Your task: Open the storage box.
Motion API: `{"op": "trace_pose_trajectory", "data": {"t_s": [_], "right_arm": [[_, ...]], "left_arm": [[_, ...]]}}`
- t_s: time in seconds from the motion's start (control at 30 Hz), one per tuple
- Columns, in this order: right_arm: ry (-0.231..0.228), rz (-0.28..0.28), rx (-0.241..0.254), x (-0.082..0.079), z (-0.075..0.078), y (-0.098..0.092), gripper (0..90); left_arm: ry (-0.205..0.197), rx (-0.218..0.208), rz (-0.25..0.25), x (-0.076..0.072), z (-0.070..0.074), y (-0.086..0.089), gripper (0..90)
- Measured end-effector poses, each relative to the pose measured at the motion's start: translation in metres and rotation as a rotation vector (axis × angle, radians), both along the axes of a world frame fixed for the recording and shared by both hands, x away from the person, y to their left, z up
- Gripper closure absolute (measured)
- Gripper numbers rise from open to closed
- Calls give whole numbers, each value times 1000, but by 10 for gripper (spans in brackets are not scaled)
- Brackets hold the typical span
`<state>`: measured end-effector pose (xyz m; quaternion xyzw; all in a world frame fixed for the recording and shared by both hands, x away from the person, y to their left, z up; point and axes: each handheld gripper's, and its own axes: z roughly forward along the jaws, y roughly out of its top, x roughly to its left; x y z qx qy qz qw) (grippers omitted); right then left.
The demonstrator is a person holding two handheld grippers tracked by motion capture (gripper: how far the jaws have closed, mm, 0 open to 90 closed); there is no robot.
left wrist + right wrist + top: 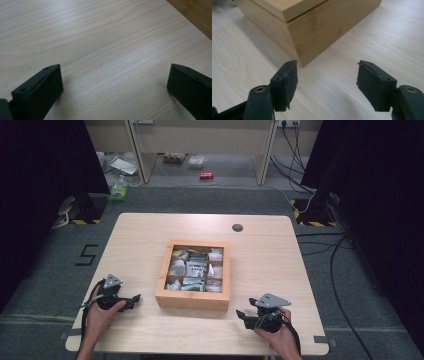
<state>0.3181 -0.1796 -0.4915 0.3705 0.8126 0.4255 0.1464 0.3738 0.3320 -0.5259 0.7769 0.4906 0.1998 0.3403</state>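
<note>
box [312, 32]: corner just ahead of right gripper [327, 85] | right jaws apart, empty | left gripper [112, 90] jaws apart, empty

Two handheld claws are seen, both black-bodied. The left claw [134, 299] is topped by a grey three-cornered plate; a dark cable is trailed from it along the forearm. The right claw [241, 315] is topped by a larger grey three-cornered plate dotted with small dark holes, and a black cable is looped back past the wrist. Forearms are bare; no sleeves are seen. In the left gripper view, matte black block-shaped jaws with small screw holes are shown. In the right gripper view, jaws are faced with black pads, frayed at the edges, and brass-ringed holes are set in the arms behind them.
</note>
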Motion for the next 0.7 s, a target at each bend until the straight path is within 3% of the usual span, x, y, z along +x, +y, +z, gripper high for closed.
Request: {"op": "trace_pose_trajectory", "data": {"t_s": [0.7], "right_arm": [[-17, 52, 10, -7, 2, 25, 336]], "left_arm": [[0, 0, 0, 0, 0, 0, 0]]}}
